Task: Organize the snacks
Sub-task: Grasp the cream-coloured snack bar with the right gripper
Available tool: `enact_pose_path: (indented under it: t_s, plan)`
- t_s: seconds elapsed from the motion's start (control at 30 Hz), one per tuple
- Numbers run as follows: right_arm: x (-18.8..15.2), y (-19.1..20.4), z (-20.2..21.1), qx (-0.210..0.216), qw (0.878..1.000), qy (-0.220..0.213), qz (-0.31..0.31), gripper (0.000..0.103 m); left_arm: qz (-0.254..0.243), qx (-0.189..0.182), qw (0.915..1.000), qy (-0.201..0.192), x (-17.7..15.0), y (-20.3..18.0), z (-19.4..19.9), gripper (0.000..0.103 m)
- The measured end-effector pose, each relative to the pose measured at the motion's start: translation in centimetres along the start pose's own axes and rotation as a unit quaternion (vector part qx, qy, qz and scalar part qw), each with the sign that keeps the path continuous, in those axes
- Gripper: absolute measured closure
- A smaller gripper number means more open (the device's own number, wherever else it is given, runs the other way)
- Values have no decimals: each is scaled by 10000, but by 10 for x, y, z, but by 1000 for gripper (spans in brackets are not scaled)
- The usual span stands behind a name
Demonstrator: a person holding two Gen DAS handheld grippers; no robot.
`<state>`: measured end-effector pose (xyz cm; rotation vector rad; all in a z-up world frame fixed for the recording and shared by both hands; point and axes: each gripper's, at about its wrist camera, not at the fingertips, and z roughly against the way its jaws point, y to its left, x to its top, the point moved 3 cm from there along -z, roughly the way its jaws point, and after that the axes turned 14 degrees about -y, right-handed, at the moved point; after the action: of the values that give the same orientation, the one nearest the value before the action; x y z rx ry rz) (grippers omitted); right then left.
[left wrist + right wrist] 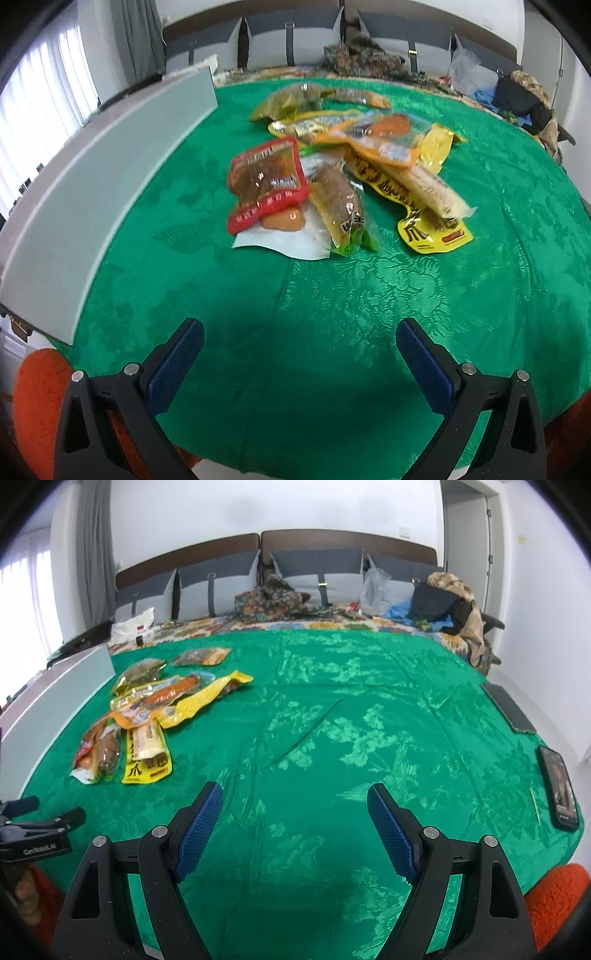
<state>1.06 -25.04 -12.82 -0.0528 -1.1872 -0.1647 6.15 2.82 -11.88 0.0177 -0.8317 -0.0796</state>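
A heap of snack packets lies on the green tablecloth (332, 295). In the left wrist view a red packet (267, 181) lies at the heap's near left, a green-edged packet (341, 210) beside it, a long yellow packet (417, 199) to the right, and orange and yellow packets (373, 136) behind. My left gripper (299, 350) is open and empty, hovering short of the heap. In the right wrist view the heap (147, 716) lies far left. My right gripper (295, 816) is open and empty over bare cloth.
A long pale grey box (92, 192) stands along the table's left edge, also seen in the right wrist view (55, 698). Two phones (557, 786) (509, 709) lie at the right edge. A cluttered sofa (314, 590) stands behind. The left gripper's body (33, 830) shows at lower left.
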Motion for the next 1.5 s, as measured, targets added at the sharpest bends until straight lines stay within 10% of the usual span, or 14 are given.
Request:
enact_pose_path:
  t_s: [0.8, 0.97, 1.1, 1.23, 1.27, 1.37, 1.5]
  plan:
    - [-16, -2, -17, 412, 9966, 621, -362, 19, -105, -507, 9975, 470, -3, 13, -22, 0]
    - [11, 23, -52, 1387, 9804, 1210, -701, 19, 33, -400, 9983, 421, -6, 29, -20, 0]
    - [34, 89, -108, 2452, 9452, 2123, -379, 20, 18, -416, 9984, 376, -7, 31, -19, 0]
    - [37, 140, -157, 2444, 9354, 2550, 165, 23, -23, -467, 9985, 284, -9, 35, -17, 0]
    - [35, 147, -167, 2454, 9297, 2742, 157, 24, -11, -457, 9985, 288, -10, 37, -16, 0]
    - [26, 160, -177, 2381, 9224, 3027, 297, 74, 72, -387, 9988, 293, -9, 42, -17, 0]
    - [28, 154, -160, 2408, 9203, 3045, 489, 74, 117, -324, 9990, 278, -8, 43, -19, 0]
